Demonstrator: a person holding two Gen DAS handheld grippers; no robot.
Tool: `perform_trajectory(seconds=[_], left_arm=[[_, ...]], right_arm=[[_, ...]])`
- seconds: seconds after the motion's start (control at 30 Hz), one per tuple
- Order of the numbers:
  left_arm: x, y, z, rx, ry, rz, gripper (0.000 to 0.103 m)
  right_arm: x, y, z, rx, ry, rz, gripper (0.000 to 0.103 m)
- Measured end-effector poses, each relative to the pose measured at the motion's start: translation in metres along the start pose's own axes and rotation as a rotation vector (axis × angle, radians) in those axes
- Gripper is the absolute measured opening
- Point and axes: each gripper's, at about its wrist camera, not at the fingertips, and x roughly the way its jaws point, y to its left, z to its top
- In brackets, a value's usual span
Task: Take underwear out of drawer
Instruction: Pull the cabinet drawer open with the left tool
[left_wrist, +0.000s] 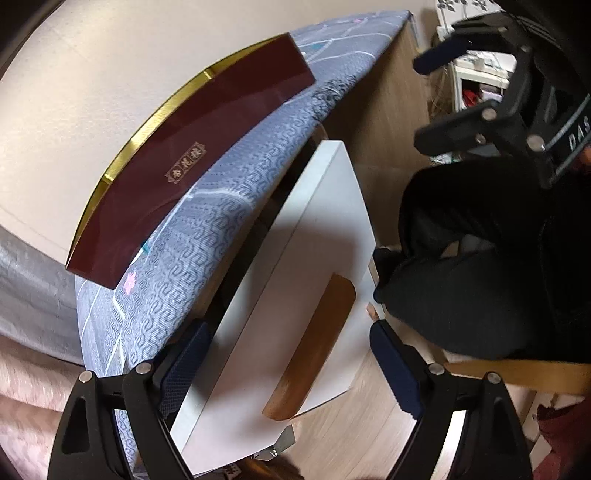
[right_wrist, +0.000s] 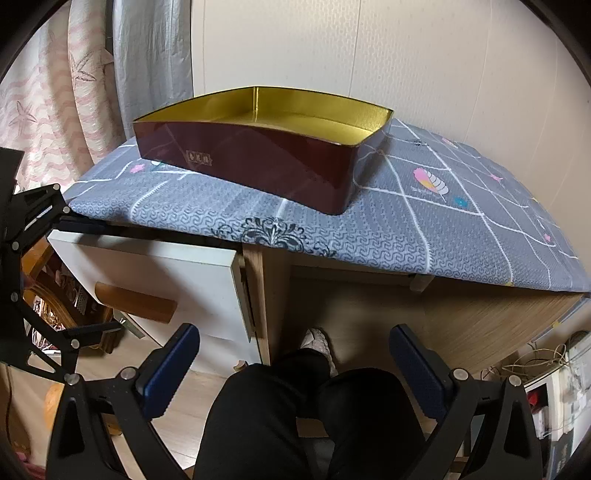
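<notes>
Left claw (left_wrist: 280, 365) gaping wide, my fingers straddling the white drawer front (left_wrist: 288, 295), wooden handle (left_wrist: 314, 347) right between them. Right claw (right_wrist: 295, 373) spread open too, hanging over the person's knees (right_wrist: 295, 413). Can't see any underwear from my seat.

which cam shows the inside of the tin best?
Right wrist: it looks over the tin's rim onto the gold lining and floor, nothing visible inside. Left wrist sees only its maroon side and a thin gold edge, not the interior.
</notes>
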Motion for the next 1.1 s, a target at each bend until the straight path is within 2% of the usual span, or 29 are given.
perform_trajectory(seconds=[0.23, 0.33, 0.37, 0.43, 0.5, 0.63, 0.83, 1.0, 1.1], left_arm=[[-0.008, 0.005, 0.004, 0.068, 0.053, -0.116, 0.089], [0.001, -0.004, 0.005, 0.155, 0.099, -0.102, 0.092], [0.007, -0.008, 0.004, 0.186, 0.126, -0.097, 0.098], [0.010, -0.017, 0.004, 0.227, 0.137, -0.096, 0.102], [0.010, -0.014, 0.004, 0.207, 0.126, -0.108, 0.102], [0.002, -0.004, 0.008, 0.100, 0.093, -0.177, 0.101], [0.003, -0.008, 0.014, 0.101, 0.121, -0.166, 0.101], [-0.002, -0.012, 0.011, 0.090, 0.111, -0.230, 0.101], [-0.008, -0.027, 0.009, 0.141, 0.138, -0.232, 0.101]], right_arm=[[0.001, 0.000, 0.002, -0.008, 0.005, -0.003, 0.103], [0.001, 0.000, 0.003, -0.005, 0.003, -0.008, 0.103], [0.002, 0.001, 0.004, -0.005, 0.003, -0.008, 0.103], [0.004, 0.000, 0.005, -0.005, 0.005, -0.012, 0.103], [0.006, -0.001, 0.006, 0.000, 0.008, -0.016, 0.103], [0.010, -0.006, 0.008, 0.015, 0.021, -0.023, 0.103], [0.010, -0.012, 0.010, 0.019, 0.019, -0.031, 0.103], [0.009, -0.016, 0.011, 0.019, 0.011, -0.028, 0.103], [0.007, -0.018, 0.012, 0.021, 0.013, -0.023, 0.103]])
